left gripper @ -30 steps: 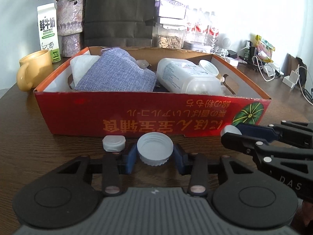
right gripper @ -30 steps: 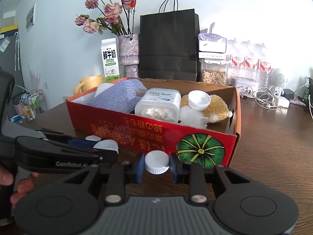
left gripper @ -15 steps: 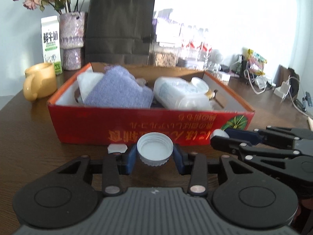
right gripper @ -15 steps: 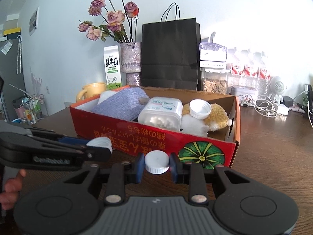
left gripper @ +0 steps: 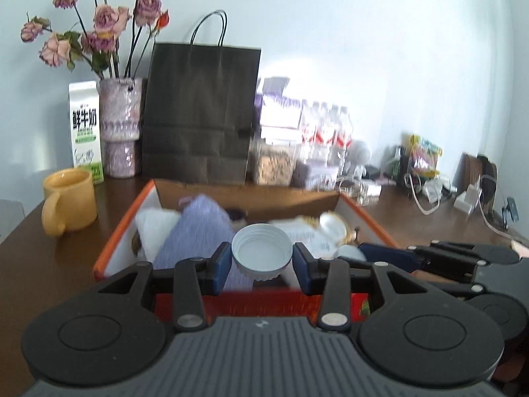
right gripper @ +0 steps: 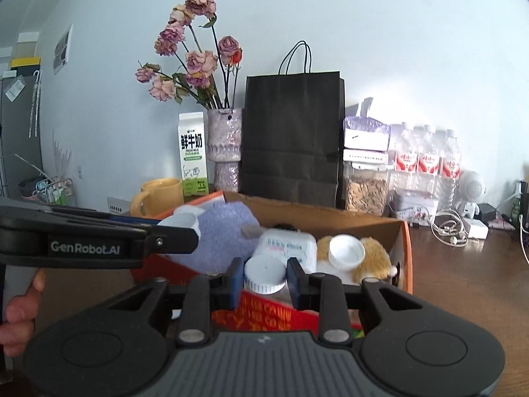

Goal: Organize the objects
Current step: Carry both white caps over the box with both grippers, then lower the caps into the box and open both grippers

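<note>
Left gripper [left gripper: 262,264]: your jaws stand part-way open and pinch the wide white cap [left gripper: 262,252], hollow side up, by two opposite points of its ribbed rim.
Right gripper [right gripper: 264,277]: your jaws are closed narrower on the small white cap [right gripper: 265,273], flat top up, blue pads against its sides.
Position: you hold both caps above the near wall of the red cardboard box [right gripper: 406,258], over the front of its contents, with neither cap touching anything inside.
Box contents: purple cloth pouch [right gripper: 224,231], white plastic tub [right gripper: 287,246], plush toy [right gripper: 373,258] with another white lid [right gripper: 346,252] resting on it. The left view is blurred, so you cannot read the detail there.
Risk, slip: each cap is round and smooth, held at only two points. A tilt or a jolt may roll it out of the pads and send it onto the table [left gripper: 49,264].
Risk, collision: your two grippers sit close side by side, the left one's arm crossing the right view. Converging further may knock one cap loose.
Risk, bad landing: the contents are heaped and sloped. A cap released from height may bounce off the tub or pouch and leave the box, or dislodge the lid on the plush.
Risk, near wall: dipping early may catch the box rim and drag the box.
Bystanders: yellow mug [left gripper: 67,205], milk carton [left gripper: 85,132] and flower vase [left gripper: 120,132] stand well apart at the back left; I judge them not threatened.
</note>
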The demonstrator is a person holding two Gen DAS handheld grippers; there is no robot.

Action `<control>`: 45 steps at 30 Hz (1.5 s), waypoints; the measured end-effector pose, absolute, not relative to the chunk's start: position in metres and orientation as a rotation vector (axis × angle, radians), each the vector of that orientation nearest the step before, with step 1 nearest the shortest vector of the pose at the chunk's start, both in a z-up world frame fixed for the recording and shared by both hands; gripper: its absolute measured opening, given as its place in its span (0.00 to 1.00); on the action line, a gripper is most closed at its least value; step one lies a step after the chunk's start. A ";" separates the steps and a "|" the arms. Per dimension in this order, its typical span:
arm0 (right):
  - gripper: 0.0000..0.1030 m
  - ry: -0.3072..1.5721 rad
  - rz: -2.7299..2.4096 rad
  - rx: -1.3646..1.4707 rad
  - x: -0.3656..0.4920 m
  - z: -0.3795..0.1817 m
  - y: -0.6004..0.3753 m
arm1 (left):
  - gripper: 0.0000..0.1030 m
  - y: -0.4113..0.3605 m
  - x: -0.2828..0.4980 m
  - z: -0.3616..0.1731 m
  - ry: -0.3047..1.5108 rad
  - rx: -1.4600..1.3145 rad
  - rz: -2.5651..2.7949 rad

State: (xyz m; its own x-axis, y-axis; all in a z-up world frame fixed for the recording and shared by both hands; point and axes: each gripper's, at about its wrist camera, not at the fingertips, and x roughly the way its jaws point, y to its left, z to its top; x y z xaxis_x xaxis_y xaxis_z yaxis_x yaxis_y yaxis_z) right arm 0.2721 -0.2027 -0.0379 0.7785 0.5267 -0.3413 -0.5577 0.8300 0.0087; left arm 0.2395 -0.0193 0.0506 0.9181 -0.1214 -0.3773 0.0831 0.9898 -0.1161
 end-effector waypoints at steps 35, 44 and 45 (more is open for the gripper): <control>0.37 0.413 0.508 -0.089 0.395 -0.036 -0.162 | 0.75 0.011 0.351 0.051 0.401 -0.139 -0.050; 1.00 0.400 0.468 -0.078 0.391 -0.035 -0.172 | 1.00 0.020 0.348 0.055 0.372 -0.129 0.017; 1.00 0.403 0.467 -0.079 0.391 -0.035 -0.173 | 1.00 0.019 0.347 0.055 0.373 -0.128 0.016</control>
State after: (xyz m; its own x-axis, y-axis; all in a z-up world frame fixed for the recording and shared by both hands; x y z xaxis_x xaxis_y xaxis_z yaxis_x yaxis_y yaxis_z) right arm 0.3913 -0.1728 -0.0350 0.8159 0.4219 -0.3955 -0.4526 0.8915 0.0172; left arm 0.3472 0.0190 0.0547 0.9312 -0.0081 -0.3644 -0.0392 0.9917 -0.1222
